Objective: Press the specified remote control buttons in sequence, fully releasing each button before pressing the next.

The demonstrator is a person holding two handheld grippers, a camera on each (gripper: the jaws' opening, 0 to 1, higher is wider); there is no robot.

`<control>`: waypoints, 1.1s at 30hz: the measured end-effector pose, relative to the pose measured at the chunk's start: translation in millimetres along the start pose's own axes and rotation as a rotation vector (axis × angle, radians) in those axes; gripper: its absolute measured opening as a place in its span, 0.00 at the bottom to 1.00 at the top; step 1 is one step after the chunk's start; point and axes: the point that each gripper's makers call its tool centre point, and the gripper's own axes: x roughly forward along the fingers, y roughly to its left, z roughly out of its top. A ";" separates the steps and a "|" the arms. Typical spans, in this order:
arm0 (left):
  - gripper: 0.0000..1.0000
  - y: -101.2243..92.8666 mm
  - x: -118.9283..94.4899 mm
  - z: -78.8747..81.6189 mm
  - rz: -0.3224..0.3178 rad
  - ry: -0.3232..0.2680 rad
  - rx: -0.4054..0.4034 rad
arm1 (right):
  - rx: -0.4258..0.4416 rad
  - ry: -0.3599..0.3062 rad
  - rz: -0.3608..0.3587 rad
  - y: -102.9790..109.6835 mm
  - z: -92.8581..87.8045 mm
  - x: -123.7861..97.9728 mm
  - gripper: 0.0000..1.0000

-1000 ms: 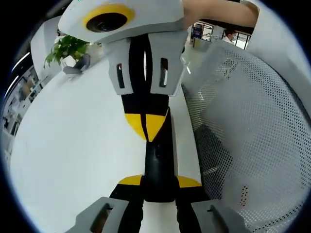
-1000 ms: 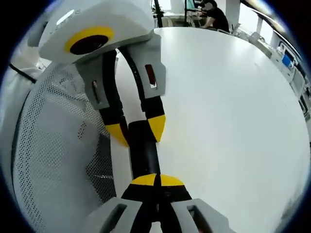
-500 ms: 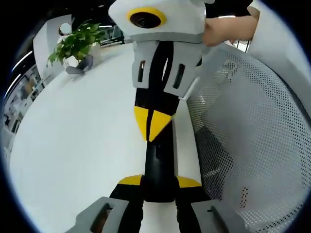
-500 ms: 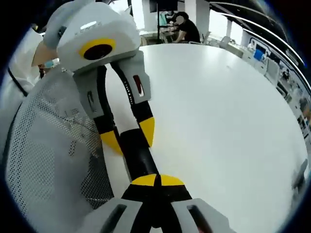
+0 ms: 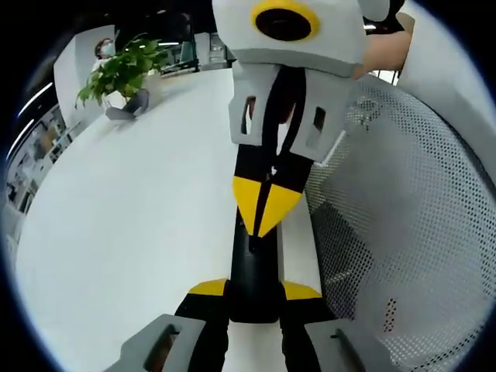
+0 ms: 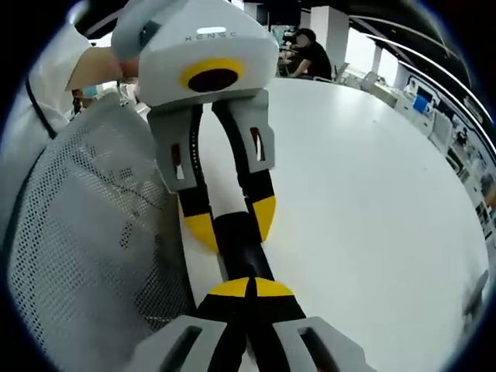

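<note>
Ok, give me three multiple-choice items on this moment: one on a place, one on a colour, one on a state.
1. Where is the remote?
A. lying free on the table
B. on the mesh seat
C. between the jaws of the left claw

2. What colour are the tips of both claws?
A. yellow
B. red
C. green

3. How do the jaws of the right claw stand?
A. spread wide
B. shut, tips together
C. clamped round a plant leaf

Answers: 1 C, as the black body runs up from between the left claw's two tips in the left gripper view. 2 A, as yellow tips show on each claw in both views. 3 B, as its two tips meet in one point over the remote.
</note>
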 end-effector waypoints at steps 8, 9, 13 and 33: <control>0.23 0.0 0.2 -0.1 -0.003 0.004 0.003 | 0.031 -0.012 0.007 0.6 -0.2 0.0 0.00; 0.23 -0.2 0.2 -0.1 -0.003 0.004 0.003 | 0.027 -0.011 0.007 0.8 -0.2 -0.1 0.00; 0.23 -0.6 0.1 -0.1 -0.003 0.006 0.004 | 0.019 0.006 0.003 1.7 0.1 0.3 0.00; 0.24 -0.5 0.5 0.5 0.000 0.022 0.021 | -0.061 0.006 -0.012 3.1 3.8 1.1 0.00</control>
